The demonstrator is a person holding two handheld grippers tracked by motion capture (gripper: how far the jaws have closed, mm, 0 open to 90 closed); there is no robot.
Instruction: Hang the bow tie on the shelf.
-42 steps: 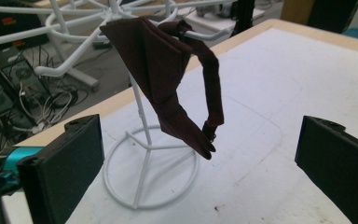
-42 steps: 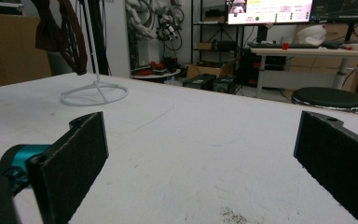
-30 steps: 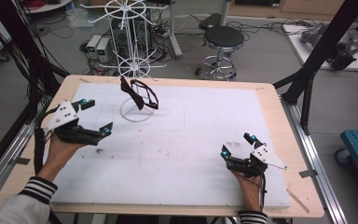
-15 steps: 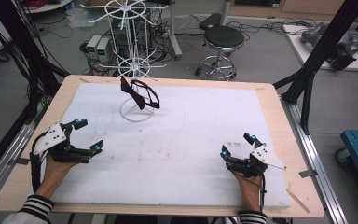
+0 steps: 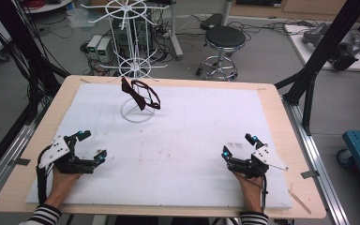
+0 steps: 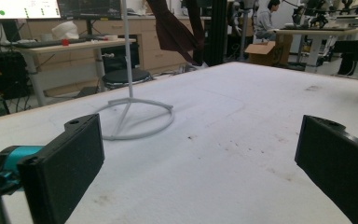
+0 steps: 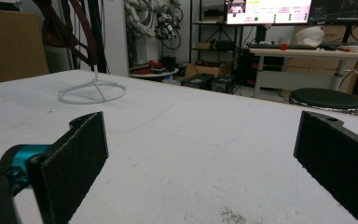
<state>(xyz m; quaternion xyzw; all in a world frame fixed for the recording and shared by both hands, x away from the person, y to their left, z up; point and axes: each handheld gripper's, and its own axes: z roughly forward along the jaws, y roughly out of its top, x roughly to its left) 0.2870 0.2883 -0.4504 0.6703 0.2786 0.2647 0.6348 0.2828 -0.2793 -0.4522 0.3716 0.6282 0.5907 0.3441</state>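
White table [image 5: 192, 140]; dark strap [image 5: 140, 93] hanging on rack [image 5: 133, 61].

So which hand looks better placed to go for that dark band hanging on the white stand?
Probably the left. The left gripper sits on the same side of the table as the white stand and the dark band, jaws open. The right gripper, also open, sits farther across the white pad.
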